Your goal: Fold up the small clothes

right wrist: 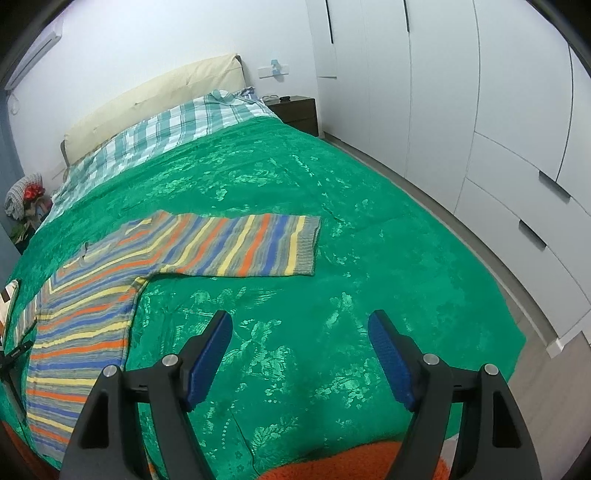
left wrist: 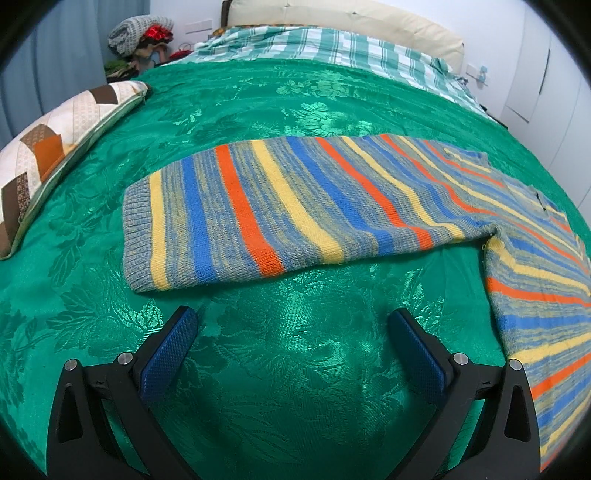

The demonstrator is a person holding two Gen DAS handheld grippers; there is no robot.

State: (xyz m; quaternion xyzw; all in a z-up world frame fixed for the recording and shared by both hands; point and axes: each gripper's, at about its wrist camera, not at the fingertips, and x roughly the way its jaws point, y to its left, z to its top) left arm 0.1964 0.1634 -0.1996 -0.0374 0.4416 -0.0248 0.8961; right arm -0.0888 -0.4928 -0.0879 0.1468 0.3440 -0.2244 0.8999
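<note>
A striped knit sweater [left wrist: 295, 206] in blue, yellow, orange and grey lies flat on the green bedspread [left wrist: 258, 99]. In the left wrist view one sleeve stretches left, its grey cuff [left wrist: 136, 236] nearest my left gripper [left wrist: 293, 321], which is open and empty just short of the sleeve. The body runs off to the right [left wrist: 543, 314]. In the right wrist view the sweater [right wrist: 92, 295] lies left, its other sleeve [right wrist: 251, 247] stretching right. My right gripper [right wrist: 299, 325] is open and empty over bare bedspread [right wrist: 369, 221] below that sleeve.
A patchwork pillow [left wrist: 55, 155] lies at the bed's left. A checked sheet [left wrist: 314, 44] and cream headboard [left wrist: 351, 18] are at the far end. White wardrobes [right wrist: 480, 110] and a dark nightstand [right wrist: 295, 110] stand right of the bed. An orange fabric [right wrist: 351, 461] lies near.
</note>
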